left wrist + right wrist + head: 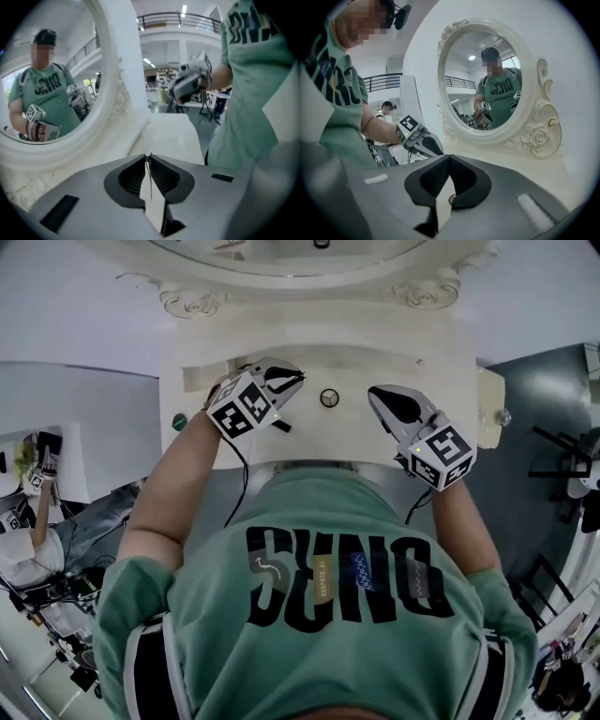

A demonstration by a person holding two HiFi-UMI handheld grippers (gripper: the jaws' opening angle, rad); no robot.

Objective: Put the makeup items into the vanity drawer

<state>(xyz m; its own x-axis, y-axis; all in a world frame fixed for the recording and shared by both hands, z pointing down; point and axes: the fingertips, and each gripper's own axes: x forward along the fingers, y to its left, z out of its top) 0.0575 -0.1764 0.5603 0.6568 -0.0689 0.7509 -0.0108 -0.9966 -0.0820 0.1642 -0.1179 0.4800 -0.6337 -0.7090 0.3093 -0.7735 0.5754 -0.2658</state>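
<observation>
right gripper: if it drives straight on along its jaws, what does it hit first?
Probably the vanity top, just short of the mirror's carved frame. The right gripper aims slightly down at that strip; depth is unclear, so the frame's base could come first.

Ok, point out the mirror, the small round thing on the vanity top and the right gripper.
mirror (487, 75), right gripper view, on the glass.
small round thing (328, 397), head view, on its middle.
right gripper (449, 159), right gripper view, where its two jaw tips meet.
</observation>
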